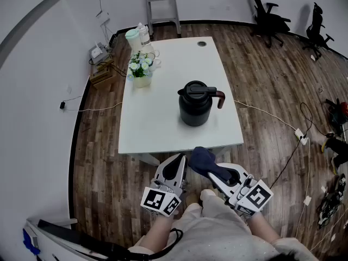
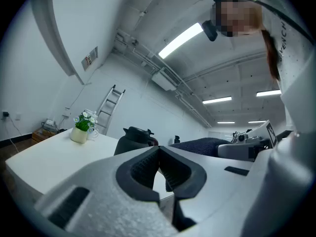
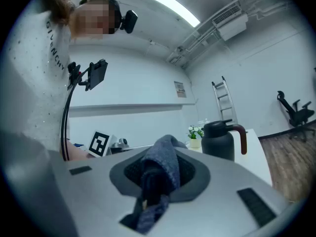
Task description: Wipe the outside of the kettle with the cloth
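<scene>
A black kettle [image 1: 196, 103] with a dark red handle stands upright on the white table [image 1: 157, 124], right of centre; it also shows in the left gripper view [image 2: 132, 138] and the right gripper view [image 3: 220, 140]. My right gripper [image 1: 213, 173] is shut on a dark blue cloth [image 1: 205, 162], held off the table's near edge, close to the person's body. The cloth [image 3: 162, 168] bulges out between the jaws. My left gripper [image 1: 175, 166] is shut with nothing in it, just left of the cloth and below the table edge.
A small pot of white flowers [image 1: 141, 69] and a few bottles and a mug [image 1: 140, 37] stand at the table's far left. A ladder [image 1: 162, 4] leans against the far wall. Office chairs [image 1: 269, 12] and cables lie on the wood floor to the right.
</scene>
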`<action>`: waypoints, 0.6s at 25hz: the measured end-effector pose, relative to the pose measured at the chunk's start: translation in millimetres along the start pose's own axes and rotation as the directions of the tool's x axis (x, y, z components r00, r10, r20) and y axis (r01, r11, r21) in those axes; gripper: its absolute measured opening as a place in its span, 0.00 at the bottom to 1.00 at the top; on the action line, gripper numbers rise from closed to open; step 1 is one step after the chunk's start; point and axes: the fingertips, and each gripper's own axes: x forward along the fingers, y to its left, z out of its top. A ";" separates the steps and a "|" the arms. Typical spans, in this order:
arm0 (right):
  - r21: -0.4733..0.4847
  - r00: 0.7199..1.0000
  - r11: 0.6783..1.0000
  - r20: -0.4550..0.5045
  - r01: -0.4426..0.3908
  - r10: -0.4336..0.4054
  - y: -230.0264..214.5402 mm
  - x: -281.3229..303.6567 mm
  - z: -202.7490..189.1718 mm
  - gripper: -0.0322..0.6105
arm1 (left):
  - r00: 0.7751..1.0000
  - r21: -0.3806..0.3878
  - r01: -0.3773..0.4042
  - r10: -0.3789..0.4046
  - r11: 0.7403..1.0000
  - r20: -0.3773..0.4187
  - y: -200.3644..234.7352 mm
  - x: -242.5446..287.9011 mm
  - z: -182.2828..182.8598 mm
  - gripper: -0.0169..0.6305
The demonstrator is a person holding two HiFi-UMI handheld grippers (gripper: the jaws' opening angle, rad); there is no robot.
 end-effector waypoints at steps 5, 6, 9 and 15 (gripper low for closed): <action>-0.101 0.995 0.991 -0.056 -0.085 0.080 -21.5 27.2 5.3 0.16 | 0.999 0.053 -0.028 0.025 0.998 0.048 16.3 24.4 14.1 0.04; -0.129 0.995 0.987 -0.060 -0.093 0.086 -29.2 34.9 6.8 0.16 | 0.998 0.055 -0.040 0.037 0.998 0.050 23.0 30.1 15.8 0.04; -0.175 0.993 0.978 -0.060 -0.110 0.101 -54.0 57.2 15.6 0.16 | 0.996 0.048 -0.079 0.077 0.996 0.048 39.2 48.4 20.6 0.04; -0.198 0.975 0.957 -0.098 -0.214 0.197 -96.6 100.2 25.1 0.16 | 0.995 0.092 -0.086 0.080 0.992 0.067 56.1 96.7 30.2 0.04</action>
